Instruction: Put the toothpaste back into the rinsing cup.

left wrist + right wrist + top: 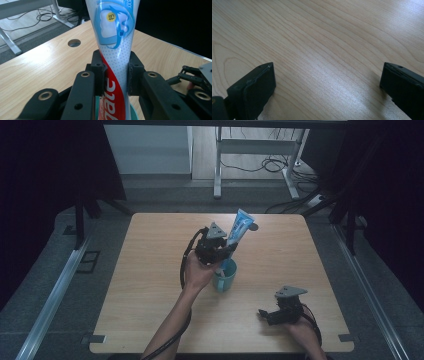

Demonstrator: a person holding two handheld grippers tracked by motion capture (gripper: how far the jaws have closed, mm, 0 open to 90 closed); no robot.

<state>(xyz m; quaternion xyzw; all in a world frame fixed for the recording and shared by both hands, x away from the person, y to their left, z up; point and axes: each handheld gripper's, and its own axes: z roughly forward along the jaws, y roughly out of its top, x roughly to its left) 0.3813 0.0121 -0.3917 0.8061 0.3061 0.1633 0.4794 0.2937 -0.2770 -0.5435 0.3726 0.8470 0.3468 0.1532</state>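
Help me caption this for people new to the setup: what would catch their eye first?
The blue-and-white toothpaste tube stands out, pinched at its middle by the left gripper and tilted above the teal cup near the table's centre. The right gripper rests near the front right edge, jaws wide open over bare wood.

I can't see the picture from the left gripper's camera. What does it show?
The left gripper squeezes a blue, white and red toothpaste tube between its two black jaws, with the tube standing upright. Below it is the rim of a teal cup, on a wooden table with a round hole. The right gripper sits at the right edge.
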